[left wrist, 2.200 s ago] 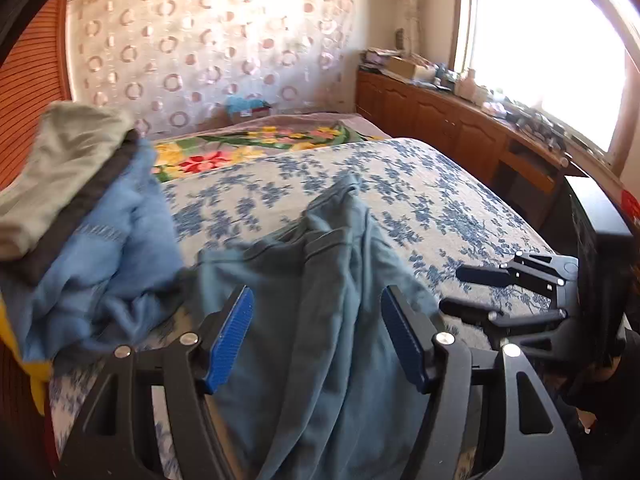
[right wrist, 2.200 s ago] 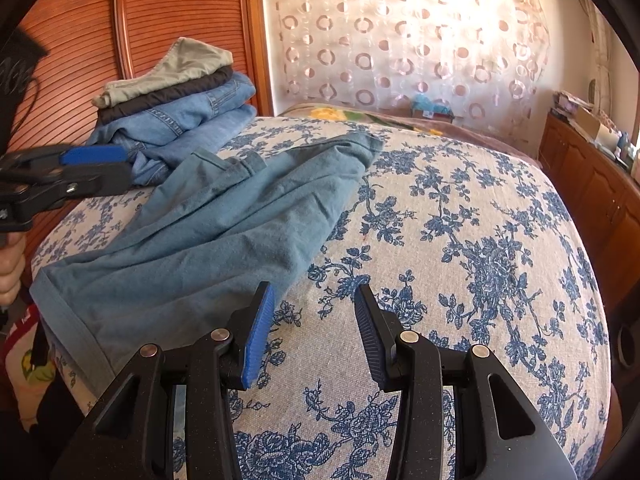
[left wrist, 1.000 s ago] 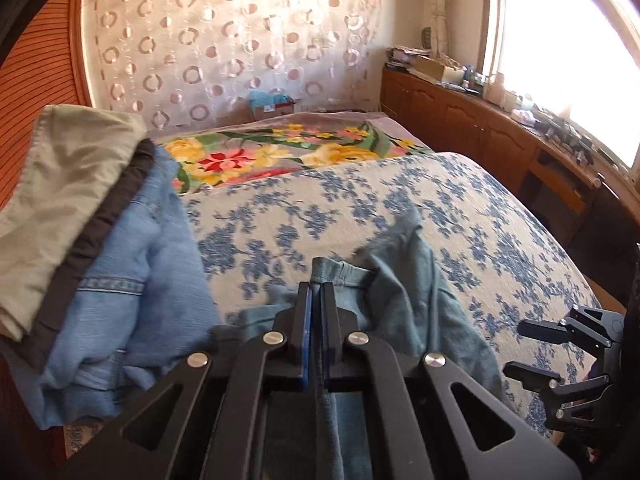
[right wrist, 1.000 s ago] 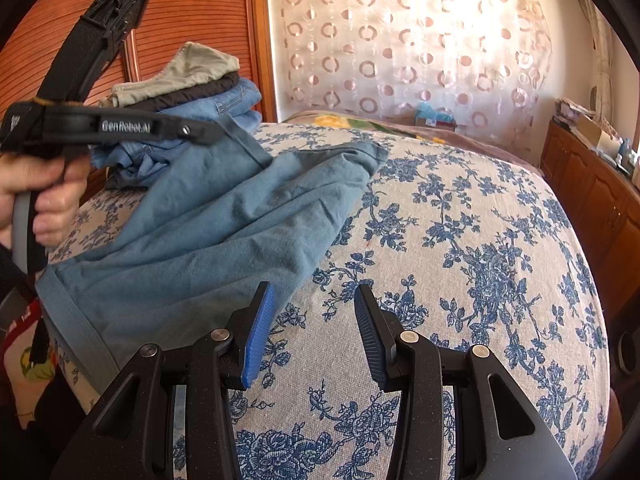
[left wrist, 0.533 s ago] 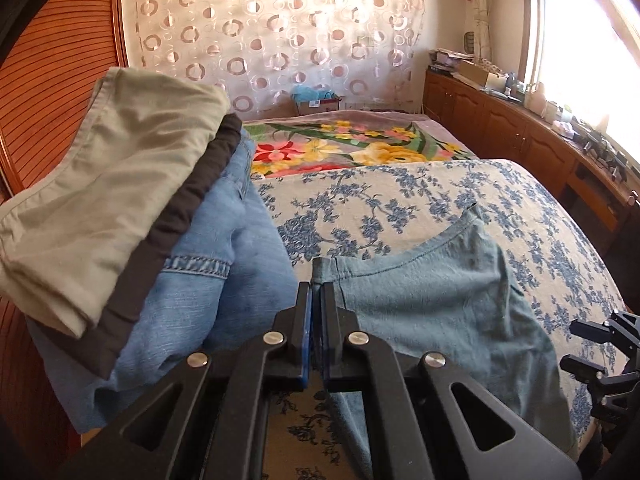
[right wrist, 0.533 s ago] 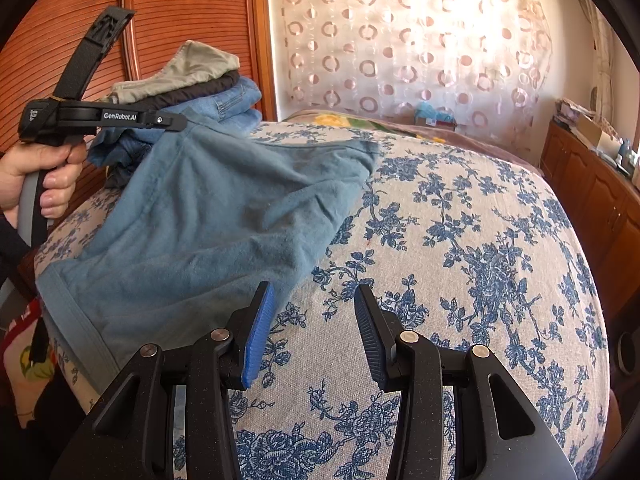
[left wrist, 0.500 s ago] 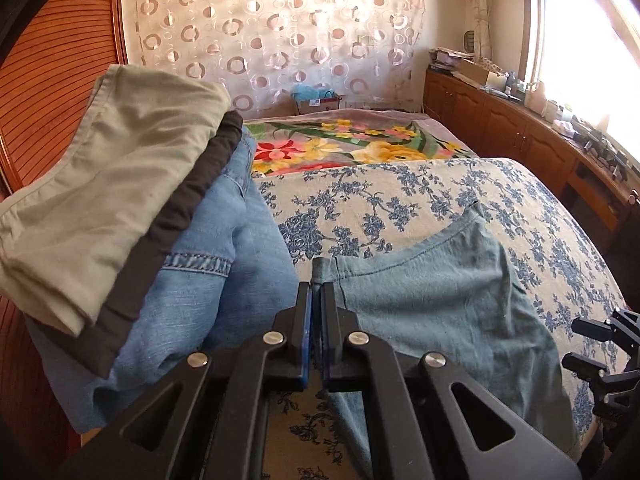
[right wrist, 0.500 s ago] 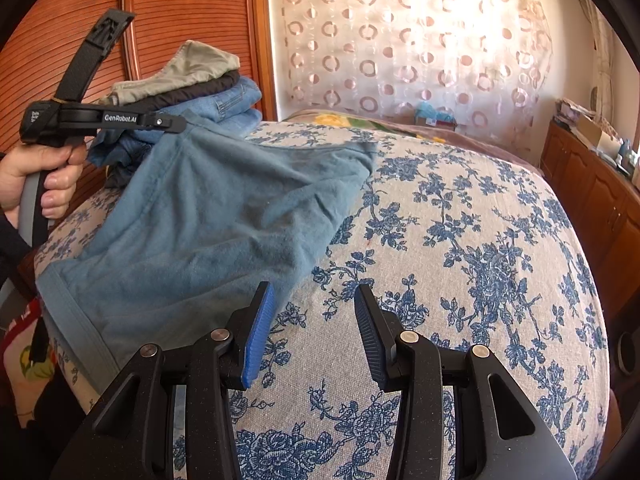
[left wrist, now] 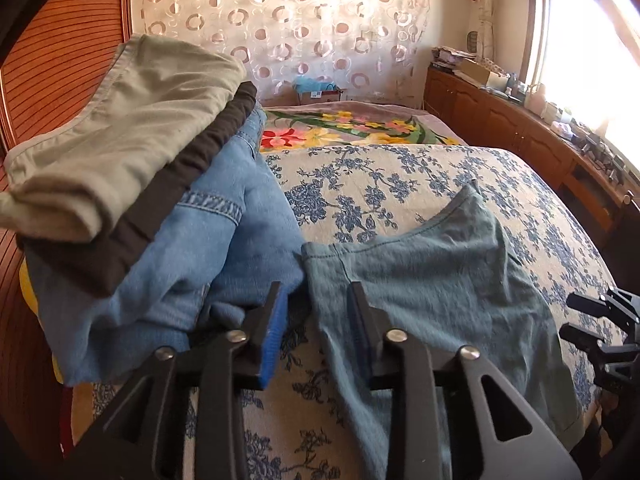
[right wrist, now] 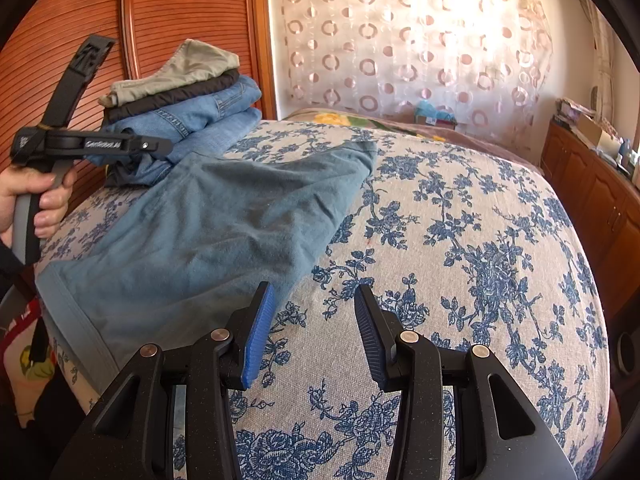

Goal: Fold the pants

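Blue-grey pants (right wrist: pixel 224 220) lie folded lengthwise on the flowered bedspread (right wrist: pixel 460 240), waist toward the far side and hem at the near left edge. They also show in the left wrist view (left wrist: pixel 432 280). My left gripper (left wrist: pixel 316 320) is open, its jaws apart just over the pants' waist corner, holding nothing. It shows from the side in the right wrist view (right wrist: pixel 164 146). My right gripper (right wrist: pixel 312 328) is open and empty above the bedspread, just right of the pants' edge.
A stack of folded trousers (left wrist: pixel 140 184), khaki on black on denim, sits at the bed's left edge by the wooden headboard (right wrist: pixel 168 20). A second flowered blanket (left wrist: pixel 352 128) lies at the far end. Wooden cabinets (left wrist: pixel 520 128) run along the right wall.
My left gripper has opened and let go of the pants' waist corner, which now lies on the bed. The right gripper has not moved.
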{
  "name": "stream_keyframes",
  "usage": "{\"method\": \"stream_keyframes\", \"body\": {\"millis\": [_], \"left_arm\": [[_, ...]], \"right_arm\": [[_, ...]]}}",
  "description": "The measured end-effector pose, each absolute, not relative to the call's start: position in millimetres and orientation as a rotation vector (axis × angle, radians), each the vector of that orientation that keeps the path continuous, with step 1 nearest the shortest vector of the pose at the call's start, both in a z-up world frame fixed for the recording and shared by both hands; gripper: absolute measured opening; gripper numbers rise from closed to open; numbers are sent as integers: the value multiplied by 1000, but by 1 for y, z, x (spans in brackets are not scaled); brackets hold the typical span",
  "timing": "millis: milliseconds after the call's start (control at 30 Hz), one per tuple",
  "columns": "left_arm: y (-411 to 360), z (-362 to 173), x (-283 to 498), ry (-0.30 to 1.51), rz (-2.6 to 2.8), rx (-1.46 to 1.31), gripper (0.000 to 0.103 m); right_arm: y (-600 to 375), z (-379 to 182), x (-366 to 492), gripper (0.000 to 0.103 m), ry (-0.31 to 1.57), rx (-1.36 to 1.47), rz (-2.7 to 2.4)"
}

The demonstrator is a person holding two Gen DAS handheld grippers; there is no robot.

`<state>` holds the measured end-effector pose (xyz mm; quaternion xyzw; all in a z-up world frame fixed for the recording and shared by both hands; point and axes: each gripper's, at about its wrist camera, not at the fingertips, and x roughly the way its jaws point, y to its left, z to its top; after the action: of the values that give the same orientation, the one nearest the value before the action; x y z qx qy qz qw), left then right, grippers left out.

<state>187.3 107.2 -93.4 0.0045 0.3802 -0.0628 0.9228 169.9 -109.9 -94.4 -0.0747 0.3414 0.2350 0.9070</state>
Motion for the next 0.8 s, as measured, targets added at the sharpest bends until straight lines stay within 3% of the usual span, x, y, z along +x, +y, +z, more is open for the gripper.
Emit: {"method": "stream_keyframes", "body": {"millis": [100, 167, 233, 800], "left_arm": [[106, -94, 177, 769, -154, 7, 41], [105, -96, 175, 771, -165, 18, 57], [103, -99, 171, 774, -184, 17, 66], [97, -123, 117, 822, -199, -10, 66]], "right_arm": [[-110, -95, 170, 42, 706, -155, 484], [-110, -94, 170, 42, 706, -155, 484], [-110, -95, 170, 42, 706, -155, 485], [-112, -97, 170, 42, 707, -146, 471]]}}
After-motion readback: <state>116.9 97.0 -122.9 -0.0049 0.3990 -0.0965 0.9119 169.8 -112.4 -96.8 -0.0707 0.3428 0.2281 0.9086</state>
